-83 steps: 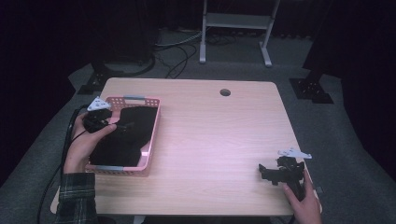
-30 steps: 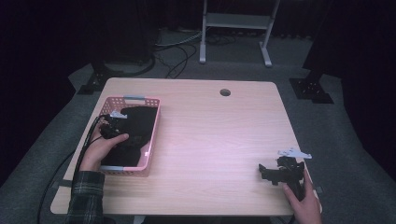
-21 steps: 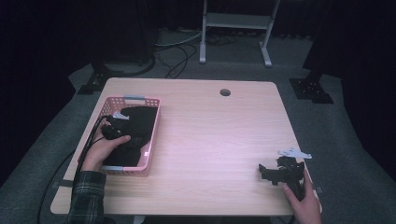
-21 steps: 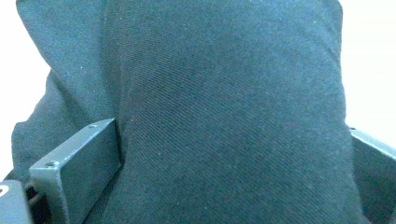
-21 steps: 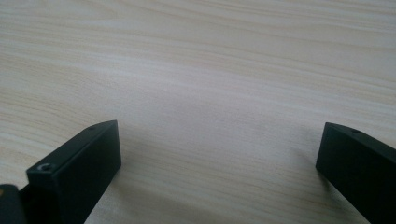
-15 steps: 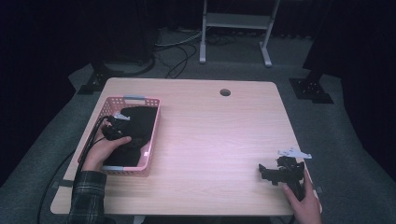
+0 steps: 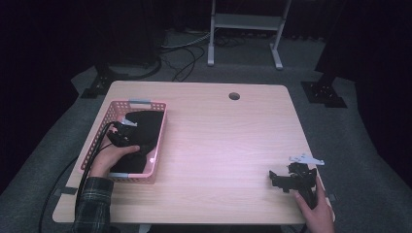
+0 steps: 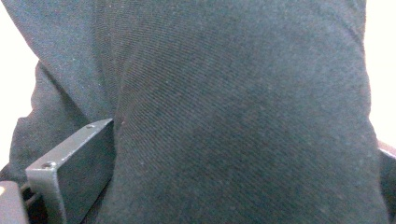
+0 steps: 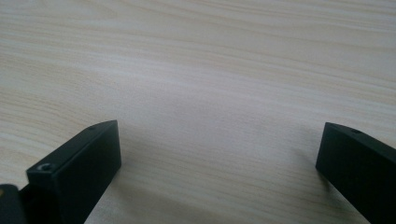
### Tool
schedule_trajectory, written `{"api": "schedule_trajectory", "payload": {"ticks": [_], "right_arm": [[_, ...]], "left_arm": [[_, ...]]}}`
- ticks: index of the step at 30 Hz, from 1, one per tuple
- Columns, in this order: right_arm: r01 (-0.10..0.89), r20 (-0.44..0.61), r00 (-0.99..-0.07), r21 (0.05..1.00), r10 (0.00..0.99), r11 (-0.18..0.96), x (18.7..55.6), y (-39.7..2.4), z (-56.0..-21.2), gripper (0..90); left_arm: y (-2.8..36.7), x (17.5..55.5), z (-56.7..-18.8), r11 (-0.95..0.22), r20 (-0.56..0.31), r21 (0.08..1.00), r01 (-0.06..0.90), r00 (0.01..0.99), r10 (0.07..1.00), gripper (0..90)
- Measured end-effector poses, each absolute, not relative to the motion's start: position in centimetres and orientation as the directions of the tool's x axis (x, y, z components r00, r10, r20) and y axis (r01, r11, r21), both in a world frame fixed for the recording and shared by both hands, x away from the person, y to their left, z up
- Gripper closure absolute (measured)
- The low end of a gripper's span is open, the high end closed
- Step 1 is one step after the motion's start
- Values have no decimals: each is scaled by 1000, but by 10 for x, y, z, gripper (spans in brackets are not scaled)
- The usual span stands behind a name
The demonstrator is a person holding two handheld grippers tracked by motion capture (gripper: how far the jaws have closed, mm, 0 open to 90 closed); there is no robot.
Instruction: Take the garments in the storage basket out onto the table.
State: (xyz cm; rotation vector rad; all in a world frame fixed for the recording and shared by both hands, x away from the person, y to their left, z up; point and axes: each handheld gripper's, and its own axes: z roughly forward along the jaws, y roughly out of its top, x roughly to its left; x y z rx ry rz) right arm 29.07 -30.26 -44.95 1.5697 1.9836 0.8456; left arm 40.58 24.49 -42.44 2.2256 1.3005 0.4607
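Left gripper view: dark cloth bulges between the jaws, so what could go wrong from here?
1. The left claw sits in the pink basket with the black garment bunched between wide jaws; it may pinch just one fold and slip on lifting.
2. The cloth covers most of the basket, so lifting could drag the light basket along.
3. The right claw rests open on the table, far off, unable to steady the basket quickly.

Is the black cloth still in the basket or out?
In: the black cloth lies inside the pink basket, with the left gripper in it.
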Motion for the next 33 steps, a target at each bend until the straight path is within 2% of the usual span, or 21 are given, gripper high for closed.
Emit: {"api": "schedule_trajectory", "payload": {"ticks": [6, 10, 13, 16, 33], "right_arm": [[682, 13, -235, 714, 972, 155, 291, -303, -450, 0], [682, 13, -235, 714, 972, 156, 291, -303, -450, 0], [682, 13, -235, 714, 972, 155, 291, -303, -450, 0], [682, 13, -235, 714, 972, 155, 291, -303, -449, 0], [682, 13, -235, 714, 972, 156, 291, -303, -450, 0]], "left_arm": [[245, 406, -424, -400, 24, 585, 706, 477, 878, 4], [246, 406, -422, -394, 20, 584, 710, 473, 881, 53], [247, 404, -419, -388, 16, 586, 712, 468, 884, 153], [248, 404, -418, -387, 14, 587, 711, 469, 883, 213], [253, 404, -411, -370, -23, 578, 727, 469, 883, 466]]}}
